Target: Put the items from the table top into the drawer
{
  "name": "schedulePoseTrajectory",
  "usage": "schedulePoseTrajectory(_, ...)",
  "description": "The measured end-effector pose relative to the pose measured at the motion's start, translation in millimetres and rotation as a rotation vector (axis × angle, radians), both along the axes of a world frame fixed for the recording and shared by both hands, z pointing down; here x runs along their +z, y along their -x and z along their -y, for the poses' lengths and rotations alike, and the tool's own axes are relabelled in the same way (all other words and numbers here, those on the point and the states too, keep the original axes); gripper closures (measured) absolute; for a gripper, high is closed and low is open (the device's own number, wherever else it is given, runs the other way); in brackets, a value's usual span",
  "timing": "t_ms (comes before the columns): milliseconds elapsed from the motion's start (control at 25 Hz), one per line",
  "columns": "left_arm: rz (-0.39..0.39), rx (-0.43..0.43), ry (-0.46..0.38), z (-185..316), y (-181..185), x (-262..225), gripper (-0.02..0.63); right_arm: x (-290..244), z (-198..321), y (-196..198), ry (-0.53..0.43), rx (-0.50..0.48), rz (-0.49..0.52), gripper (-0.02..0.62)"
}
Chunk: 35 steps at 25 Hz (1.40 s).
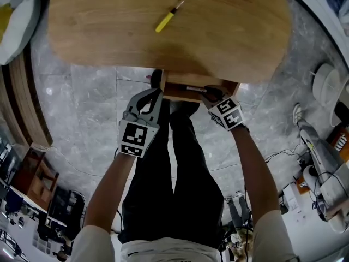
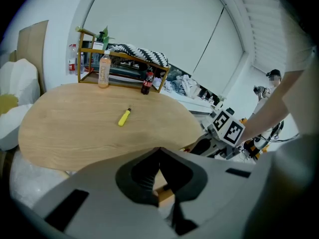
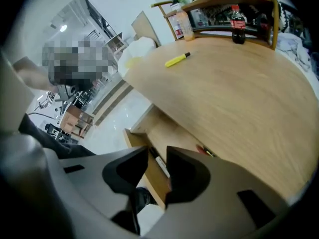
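Note:
A yellow pen-like tool (image 1: 166,19) with a dark tip lies alone on the oval wooden table (image 1: 229,31); it also shows in the left gripper view (image 2: 124,117) and the right gripper view (image 3: 177,59). Under the table's near edge the wooden drawer (image 1: 188,93) stands pulled out. Inside it lie a white marker (image 3: 160,166) and a red-tipped item (image 3: 202,149). My right gripper (image 1: 210,93) (image 3: 157,156) hangs open over the drawer, with nothing between its jaws. My left gripper (image 1: 157,83) (image 2: 159,151) is at the drawer's left corner, its jaw tips together.
A wooden rack (image 2: 124,63) at the table's far side carries an orange drink bottle (image 2: 103,69) and a cola bottle (image 2: 146,82). A white cushion (image 2: 15,98) sits left of the table. The person's legs (image 1: 174,162) stand below the drawer. Cables and gear (image 1: 322,152) litter the floor at right.

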<state>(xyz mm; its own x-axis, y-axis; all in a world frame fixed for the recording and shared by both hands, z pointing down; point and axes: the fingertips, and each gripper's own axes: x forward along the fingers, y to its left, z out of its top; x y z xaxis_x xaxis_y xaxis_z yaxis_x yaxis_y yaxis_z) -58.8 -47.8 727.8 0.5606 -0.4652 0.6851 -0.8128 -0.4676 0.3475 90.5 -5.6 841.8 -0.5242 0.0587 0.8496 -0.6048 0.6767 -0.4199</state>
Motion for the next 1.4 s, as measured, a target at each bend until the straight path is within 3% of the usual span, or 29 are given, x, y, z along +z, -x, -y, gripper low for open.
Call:
schedulePoseTrajectory(240, -0.009, -0.026, 0.000, 10, 4, 3, 0.584, -10, 27, 17, -0.015, 0.159, 0.084, 0.474)
schedulePoseTrajectory(1080, -0.022, -0.088, 0.000, 36, 30, -3, 0.584, -32, 127, 69, -0.089, 0.319, 0.104, 0.501)
schedulePoseTrajectory(1400, -0.027, -0.107, 0.005, 45, 47, -2, 0.584, -27, 165, 99, -0.070, 0.466, 0.110, 0.500)
